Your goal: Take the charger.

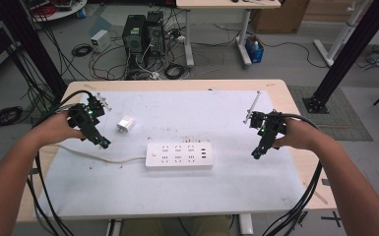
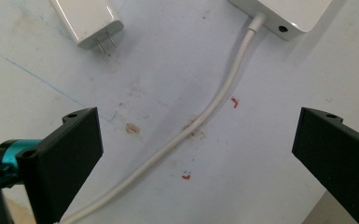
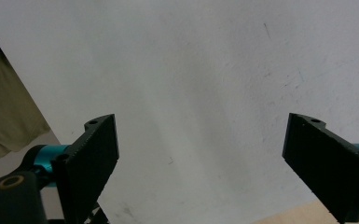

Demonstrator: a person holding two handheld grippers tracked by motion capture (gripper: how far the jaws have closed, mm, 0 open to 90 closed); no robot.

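Your left gripper (image 1: 105,144) hung with jaws apart near the table's (image 1: 275,88) left edge, the charger (image 1: 126,124) just beside it; your right gripper (image 1: 256,154), jaws also apart, hovered near the right edge.

One power strip (image 1: 178,155), one white charger (image 1: 126,124), two hand-held grippers: left hand-held gripper (image 1: 104,143), right hand-held gripper (image 1: 256,154).

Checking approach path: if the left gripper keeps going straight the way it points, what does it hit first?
Probably the white cable of the power strip, lying on the mat between the open jaws of the left gripper; the charger sits off to one side.
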